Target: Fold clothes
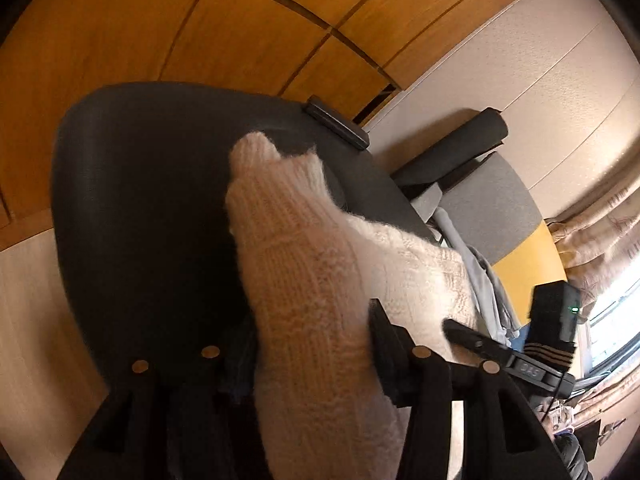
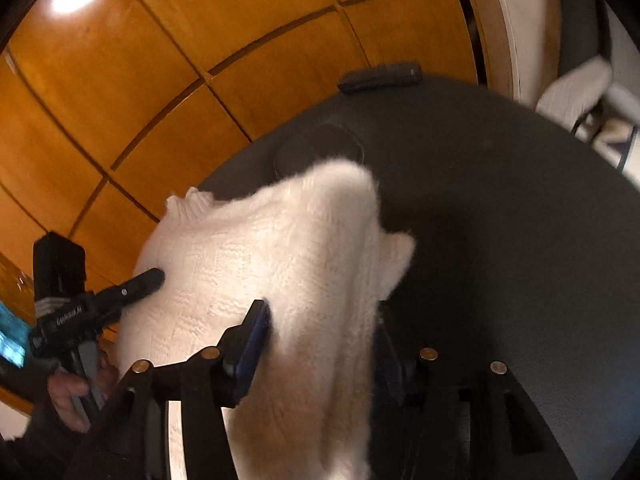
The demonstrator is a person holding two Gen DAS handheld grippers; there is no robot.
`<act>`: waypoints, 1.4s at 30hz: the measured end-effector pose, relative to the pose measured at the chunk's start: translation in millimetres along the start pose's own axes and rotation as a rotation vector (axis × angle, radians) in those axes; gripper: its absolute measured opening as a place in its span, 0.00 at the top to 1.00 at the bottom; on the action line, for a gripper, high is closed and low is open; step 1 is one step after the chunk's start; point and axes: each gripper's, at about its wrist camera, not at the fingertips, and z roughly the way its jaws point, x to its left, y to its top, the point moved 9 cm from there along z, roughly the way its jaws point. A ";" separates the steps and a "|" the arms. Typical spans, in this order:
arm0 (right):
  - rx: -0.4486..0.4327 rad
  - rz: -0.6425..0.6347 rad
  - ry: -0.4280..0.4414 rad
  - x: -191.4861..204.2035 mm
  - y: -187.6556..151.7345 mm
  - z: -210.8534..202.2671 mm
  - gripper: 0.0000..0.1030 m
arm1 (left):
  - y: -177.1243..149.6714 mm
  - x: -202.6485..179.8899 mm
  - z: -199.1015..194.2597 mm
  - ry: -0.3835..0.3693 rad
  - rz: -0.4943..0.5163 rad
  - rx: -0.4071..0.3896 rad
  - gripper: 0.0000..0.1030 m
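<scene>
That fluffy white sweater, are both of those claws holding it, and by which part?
Yes. The white knit sweater is gripped by both: the left gripper and the right gripper each pinch a bunched fold of knit. Which part of the garment cannot be told.

Both cameras sit right behind their own fingers, close above a dark round table (image 1: 152, 200). The left one looks across it toward wooden cabinets (image 1: 200, 32), a chair and a window. The right one faces the same cabinets (image 2: 160, 80). Both share the white sweater (image 2: 280, 248), and each catches the other gripper.
</scene>
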 end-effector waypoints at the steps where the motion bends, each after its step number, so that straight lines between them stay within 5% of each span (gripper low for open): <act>1: -0.029 -0.034 -0.008 0.6 5.5 -12.6 0.49 | 1.1 -0.2 -3.7 0.019 0.006 -0.007 0.50; 5: -0.106 -0.169 -0.001 17.4 18.1 -52.9 0.56 | 2.5 -19.4 -31.2 0.085 0.057 -0.096 0.53; 8: -0.049 -0.262 0.014 40.7 4.2 -45.9 0.68 | 3.1 -46.9 -39.2 0.070 0.118 -0.129 0.53; 11: 0.056 -0.323 -0.033 43.5 -21.2 -21.9 0.78 | -17.5 -62.3 -28.0 0.075 0.165 -0.072 0.53; 16: 0.089 -0.239 -0.088 15.3 -45.4 -3.4 0.83 | -50.8 -65.6 -8.9 0.175 0.219 -0.028 0.53; 22: 0.028 -0.168 -0.127 22.7 -44.6 -17.6 0.83 | -49.2 -76.1 -16.1 0.285 0.220 -0.076 0.51; 26: -0.042 -0.170 -0.229 39.9 -42.0 -53.2 0.83 | -52.6 -79.9 -52.5 0.397 0.208 -0.142 0.51; 30: -0.132 -0.148 -0.319 61.6 -34.9 -95.1 0.71 | -51.1 -84.4 -90.7 0.578 0.138 -0.144 0.51; 33: -0.192 -0.167 -0.361 89.1 -33.1 -112.9 0.22 | -52.4 -99.8 -133.1 0.605 0.162 -0.227 0.52; 35: -0.229 -0.189 -0.359 112.6 -29.6 -117.0 0.19 | -51.6 -118.0 -155.7 0.642 0.223 -0.282 0.52; 42: -0.306 -0.290 -0.357 166.0 -40.0 -139.3 0.18 | -59.9 -162.3 -199.3 0.503 0.283 -0.344 0.52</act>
